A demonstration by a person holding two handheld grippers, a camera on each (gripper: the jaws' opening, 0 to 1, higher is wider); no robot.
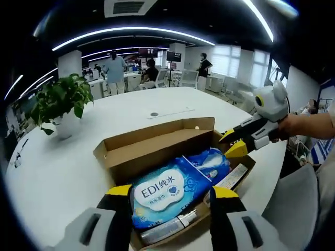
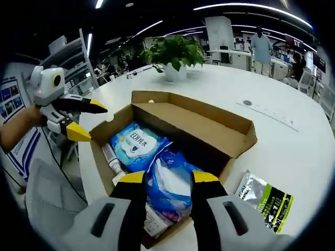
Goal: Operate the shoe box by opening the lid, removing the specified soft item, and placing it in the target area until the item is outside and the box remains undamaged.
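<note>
The brown cardboard shoe box (image 1: pixel 157 144) lies open on the white table, its lid flap (image 2: pixel 209 123) standing up at the back. Inside lie a blue wet-wipes pack (image 1: pixel 162 196) (image 2: pixel 133 144), a second soft blue-and-white pack (image 1: pixel 212 162) (image 2: pixel 167 183) and a tube (image 1: pixel 167 227) (image 2: pixel 112 159). My left gripper (image 1: pixel 172 193) is open over the wipes pack and also shows at the box's corner (image 2: pixel 86 120). My right gripper (image 2: pixel 169 178) is open, with the blue-and-white pack between its jaws; I cannot tell whether they touch it. It enters from the right at the box's edge (image 1: pixel 233 142).
A potted plant (image 1: pixel 63 104) (image 2: pixel 175 55) stands on the table behind the box. A silver-and-green packet (image 2: pixel 264 198) lies on the table beside the box. A grey chair (image 1: pixel 293 204) (image 2: pixel 49 198) is at the table edge. People stand at desks far back.
</note>
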